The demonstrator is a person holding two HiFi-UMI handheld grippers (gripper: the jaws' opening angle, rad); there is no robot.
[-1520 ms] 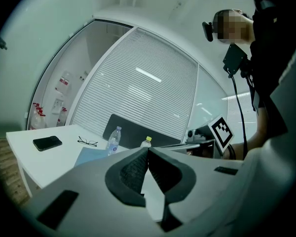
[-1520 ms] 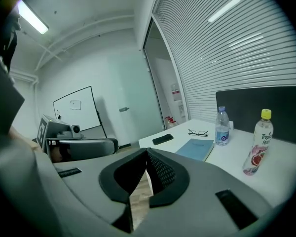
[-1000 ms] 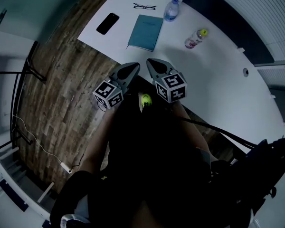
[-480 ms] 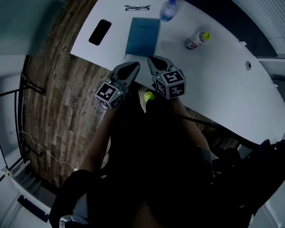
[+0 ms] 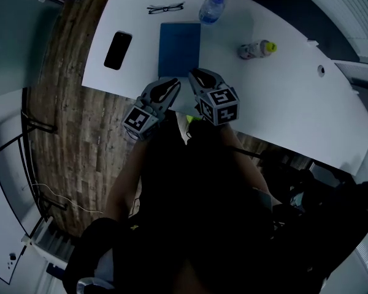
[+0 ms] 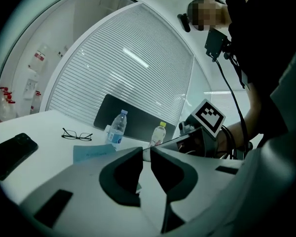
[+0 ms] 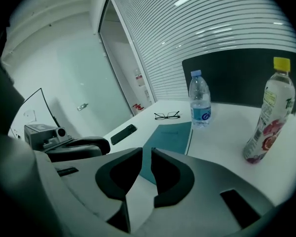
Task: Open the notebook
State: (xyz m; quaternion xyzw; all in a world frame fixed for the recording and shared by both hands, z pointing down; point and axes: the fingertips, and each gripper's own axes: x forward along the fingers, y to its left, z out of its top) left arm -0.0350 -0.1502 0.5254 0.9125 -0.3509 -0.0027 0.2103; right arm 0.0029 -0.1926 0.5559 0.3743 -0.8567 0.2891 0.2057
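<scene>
The closed blue notebook [image 5: 180, 41] lies flat on the white table [image 5: 282, 97], just beyond both grippers. My left gripper [image 5: 172, 82] and right gripper [image 5: 195, 73] hover side by side over the table's near edge, short of the notebook's near end and apart from it. Both pairs of jaws are opening, with a narrow gap and nothing between them. In the left gripper view the notebook [image 6: 93, 152] shows past the left gripper [image 6: 146, 150]. The right gripper view has the notebook [image 7: 170, 137] straight ahead of the right gripper [image 7: 147, 152].
A black phone [image 5: 118, 49] lies left of the notebook. Spectacles [image 5: 165, 8] and a water bottle [image 5: 211, 8] are beyond it. A yellow-capped drink bottle [image 5: 256, 49] lies to the right. Wooden floor [image 5: 67, 133] runs left of the table.
Both grippers have moved forward and down from over the floor to the table's near edge, closer to the notebook. Their jaws have parted slightly.
</scene>
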